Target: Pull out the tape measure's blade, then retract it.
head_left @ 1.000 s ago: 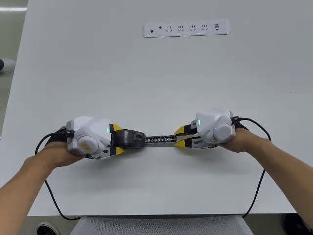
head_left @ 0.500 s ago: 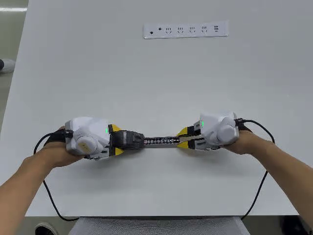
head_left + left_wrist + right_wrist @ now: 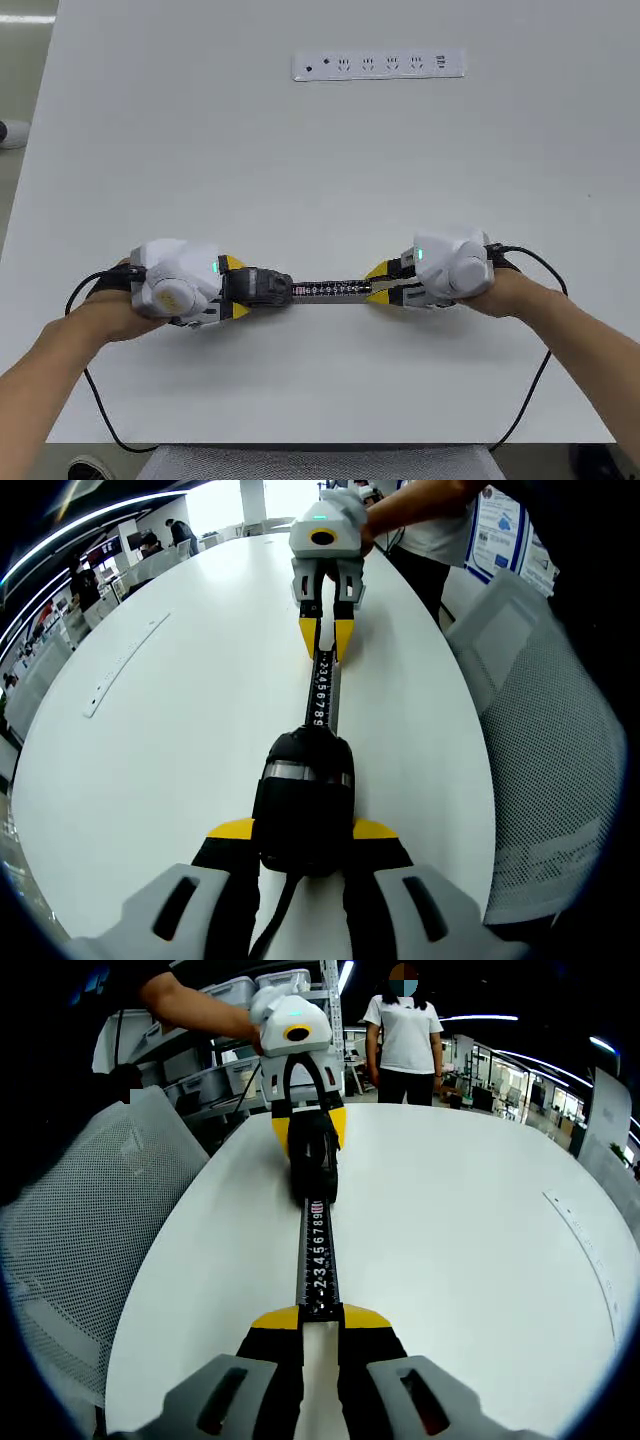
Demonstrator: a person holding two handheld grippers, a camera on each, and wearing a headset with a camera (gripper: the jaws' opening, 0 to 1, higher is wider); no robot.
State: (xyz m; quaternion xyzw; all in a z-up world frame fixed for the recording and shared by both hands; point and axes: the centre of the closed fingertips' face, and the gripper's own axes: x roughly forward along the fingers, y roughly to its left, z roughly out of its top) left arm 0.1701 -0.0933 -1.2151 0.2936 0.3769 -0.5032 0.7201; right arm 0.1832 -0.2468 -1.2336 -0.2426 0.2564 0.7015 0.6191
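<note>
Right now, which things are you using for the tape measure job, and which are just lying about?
In use:
- black tape measure case, clamped in the left gripper
- black numbered blade, part way out, its end pinched by the right gripper

Lying about:
- white power strip, on the far side of the white table
- grey mesh chair beside the table

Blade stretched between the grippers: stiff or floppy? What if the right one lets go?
Probably fairly stiff: the blade runs straight from the case to the right gripper, no visible sag. It looks thin, so sideways bending could kink it. Released, it would likely snap back into the case in the left gripper.
</note>
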